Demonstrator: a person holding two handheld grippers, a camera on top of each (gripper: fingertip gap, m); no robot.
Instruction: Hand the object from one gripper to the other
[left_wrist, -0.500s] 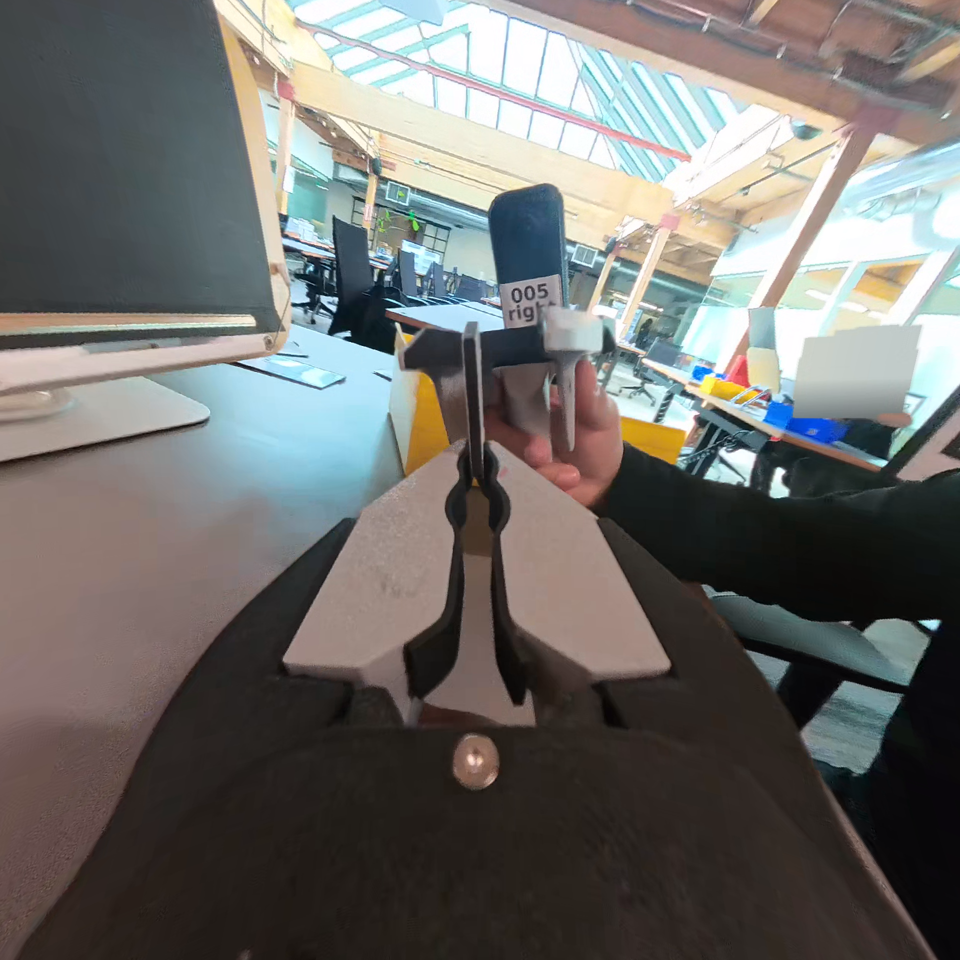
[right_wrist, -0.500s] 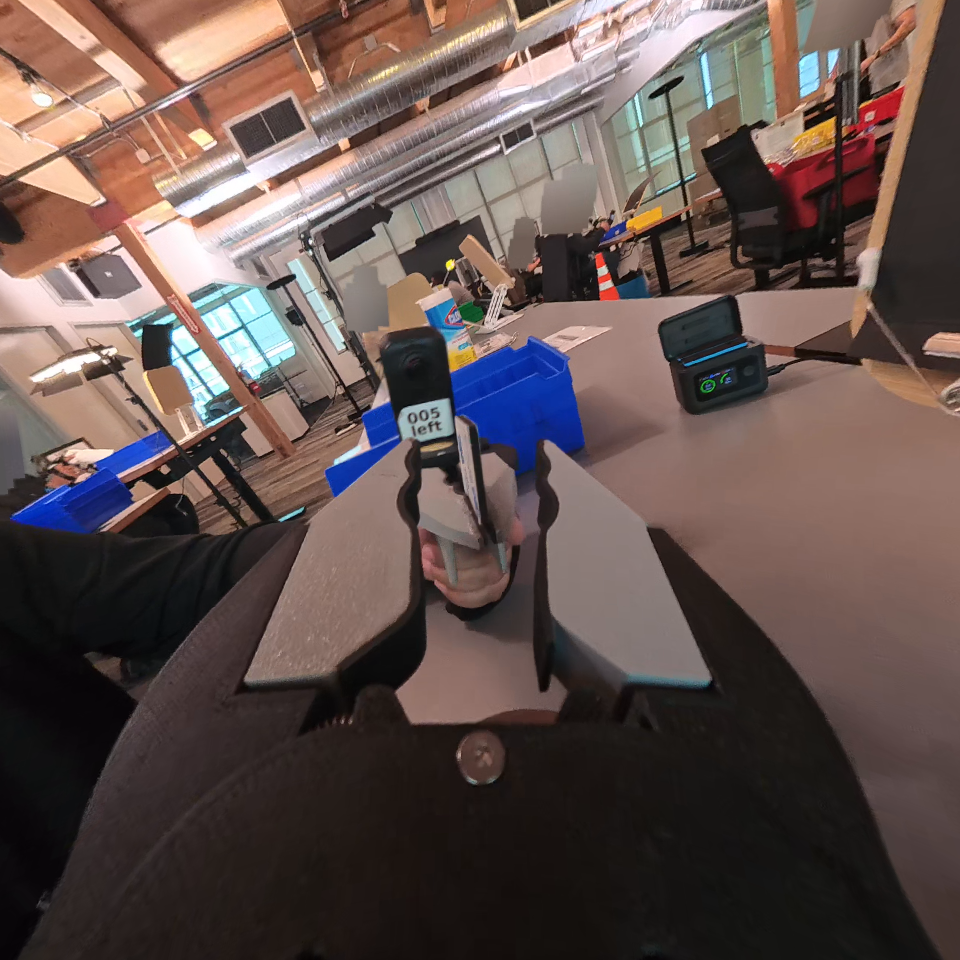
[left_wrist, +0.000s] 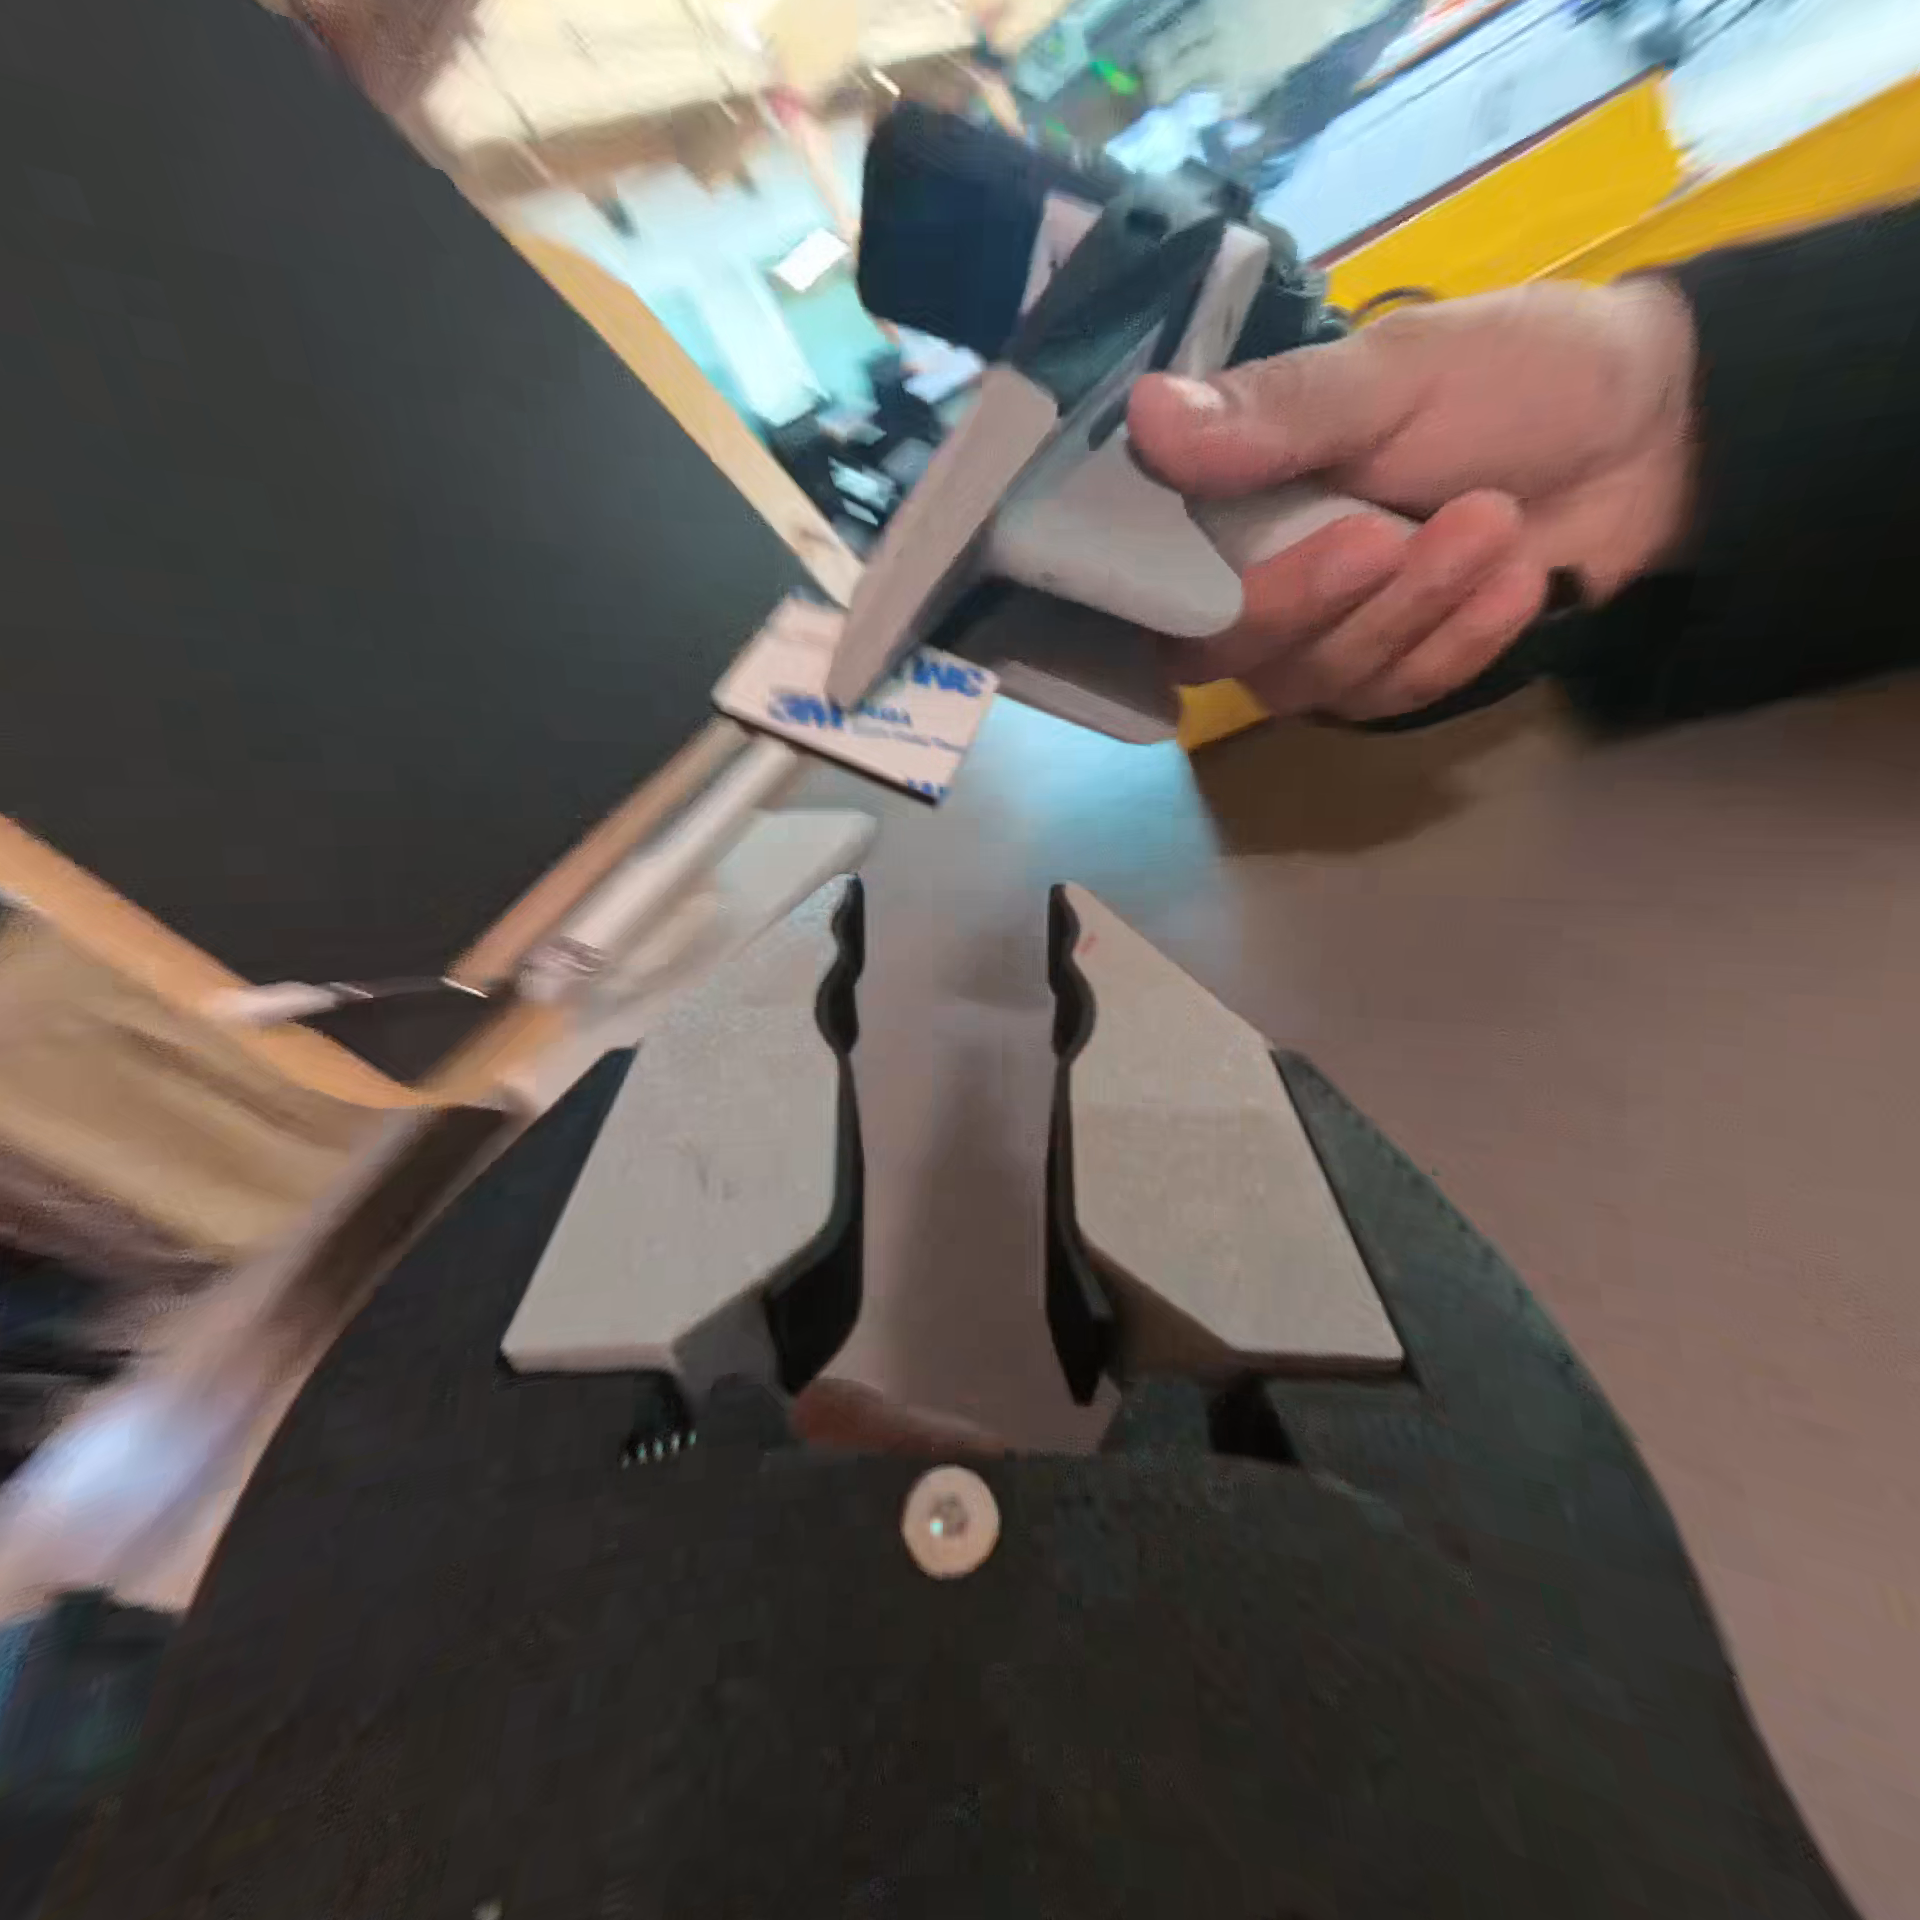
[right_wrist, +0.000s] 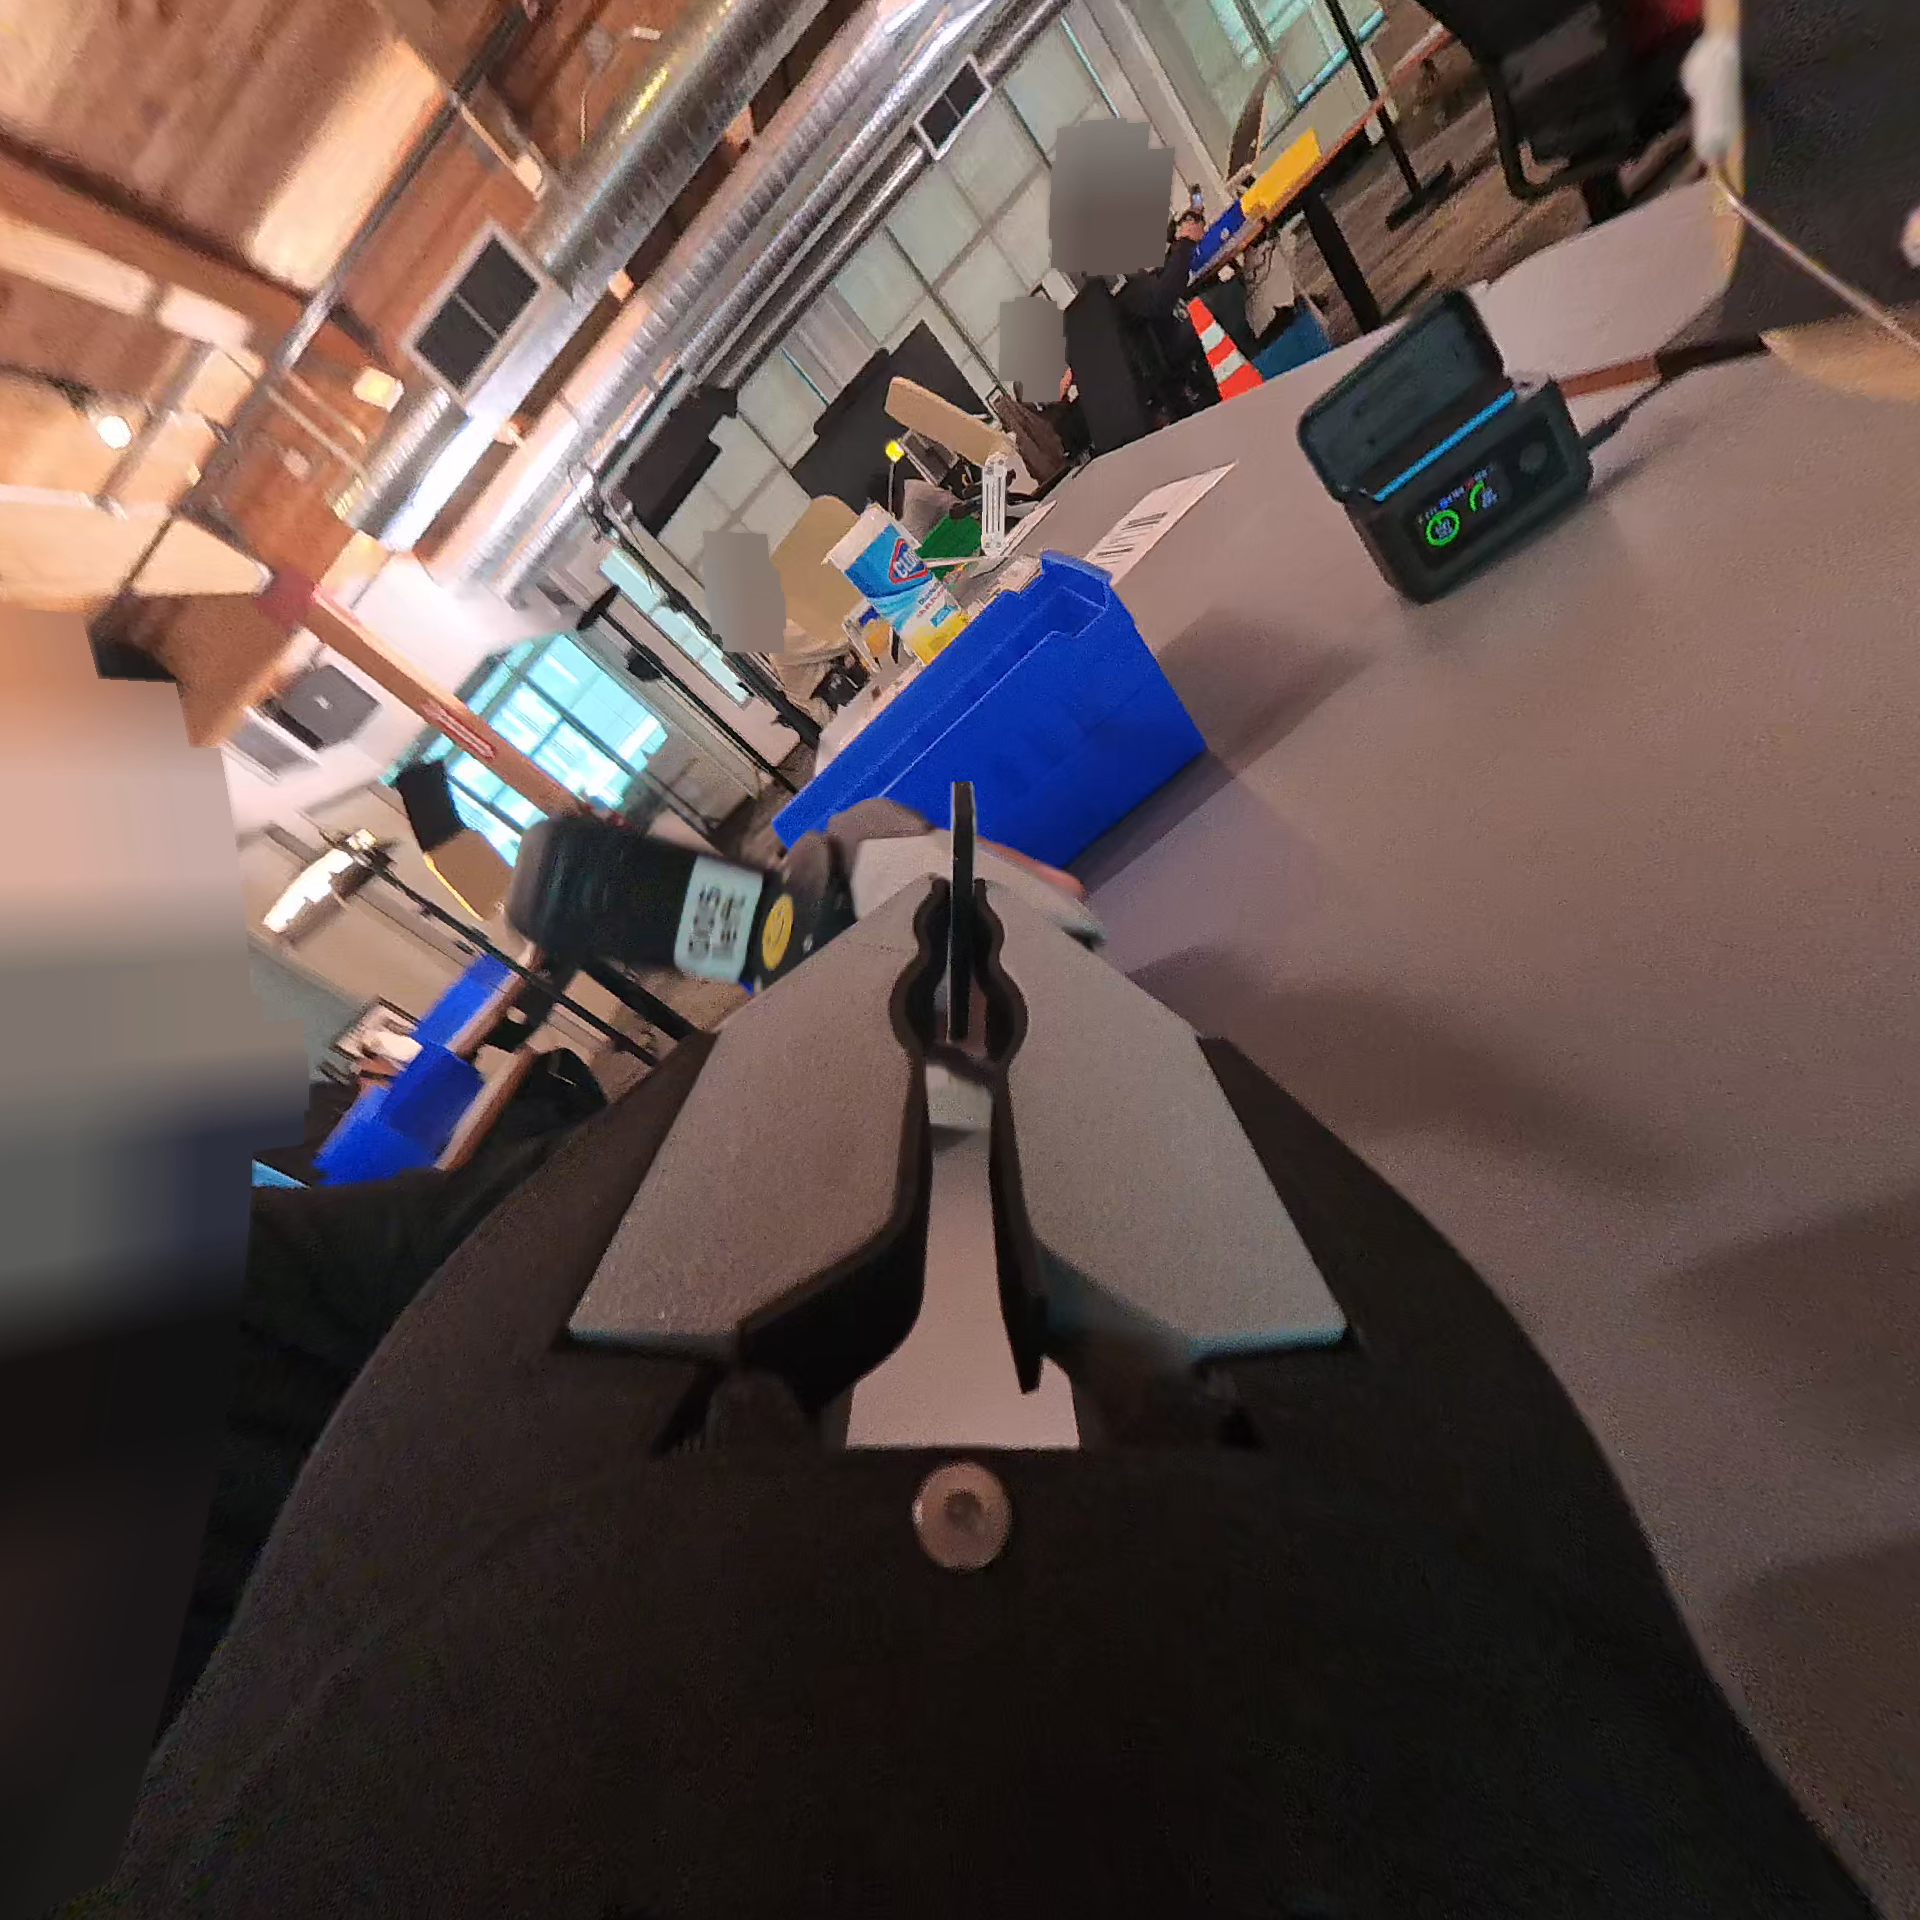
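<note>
The object is a thin flat card, white with blue print on one face (left_wrist: 868, 722). In the right wrist view it shows edge-on as a dark strip (right_wrist: 962, 894). My right gripper (right_wrist: 958, 940) is shut on it and holds it above the grey table. In the left wrist view the right gripper (left_wrist: 873, 675) is in a person's hand (left_wrist: 1434, 488), up and ahead, with the card at its tips. My left gripper (left_wrist: 954, 920) is open and empty, a short way below and back from the card. Its black camera body (right_wrist: 623, 904) shows behind the right fingers.
A large black panel (left_wrist: 312, 468) stands close on the left. A yellow bin (left_wrist: 1507, 197) lies behind the hand. On the grey table (right_wrist: 1558, 935) sit a blue bin (right_wrist: 1018, 707), a wipes canister (right_wrist: 899, 571) and a black case with a lit display (right_wrist: 1455, 488).
My left gripper has opened and let go of the card. My right gripper has shut on it. The two grippers have drawn apart and both views have tilted.
</note>
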